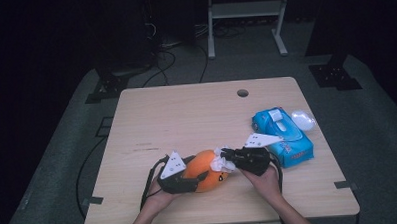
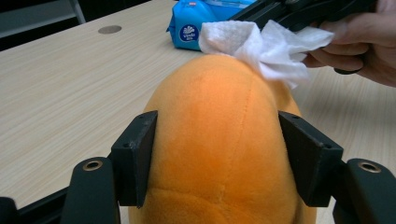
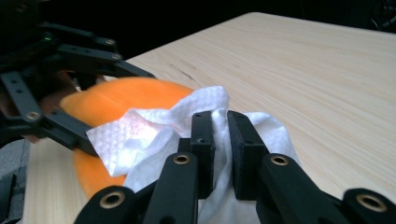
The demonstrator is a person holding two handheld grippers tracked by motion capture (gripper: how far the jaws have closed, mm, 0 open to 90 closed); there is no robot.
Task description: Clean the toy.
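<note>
An orange plush toy (image 1: 204, 168) lies near the table's front edge. My left gripper (image 1: 202, 174) holds it from the left, and in the left gripper view both black pads (image 2: 135, 158) press into the sides of the toy (image 2: 219, 130). My right gripper (image 1: 224, 153) reaches in from the right, shut on a crumpled white wipe (image 1: 221, 163). In the right gripper view the jaws (image 3: 220, 140) pinch the wipe (image 3: 149, 130), which rests against the toy (image 3: 121, 91). The wipe (image 2: 261, 44) touches the toy's far end.
A blue pack of wipes (image 1: 282, 134) lies right of the hands, with a small clear white object (image 1: 303, 120) beside it near the table's right edge. A round cable hole (image 1: 242, 93) sits at the back of the wooden table (image 1: 176, 113).
</note>
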